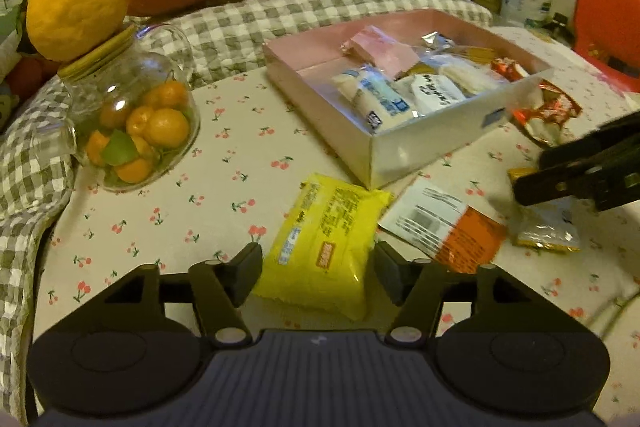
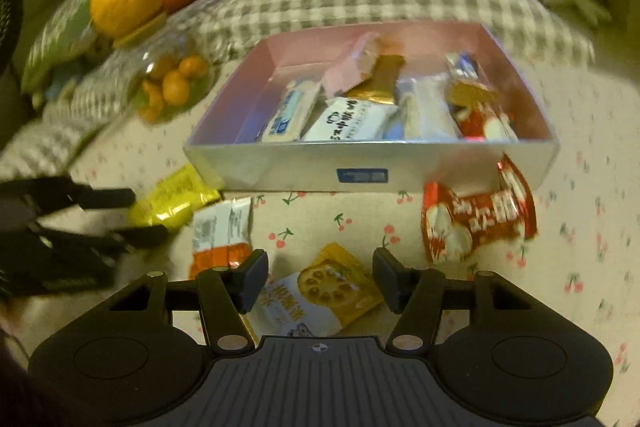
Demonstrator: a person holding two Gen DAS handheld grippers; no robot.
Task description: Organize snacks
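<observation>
Here, both grippers hover over loose snacks beside the pink box (image 1: 320, 95).

The left gripper (image 1: 318, 277) stands with fingers apart astride the yellow packet (image 1: 320, 247) lying on the cherry-print cloth (image 1: 224, 163), pads not touching it. The right gripper (image 2: 320, 281) stands likewise apart around the lotus-root packet (image 2: 320, 297); a red packet (image 2: 476, 219) lies just before the box's front wall.

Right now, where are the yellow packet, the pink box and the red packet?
yellow packet (image 1: 320, 247): left wrist view, middle of its face.
pink box (image 2: 362, 175): right wrist view, near wall at the blue label.
red packet (image 2: 478, 217): right wrist view, middle of the wrapper.
</observation>
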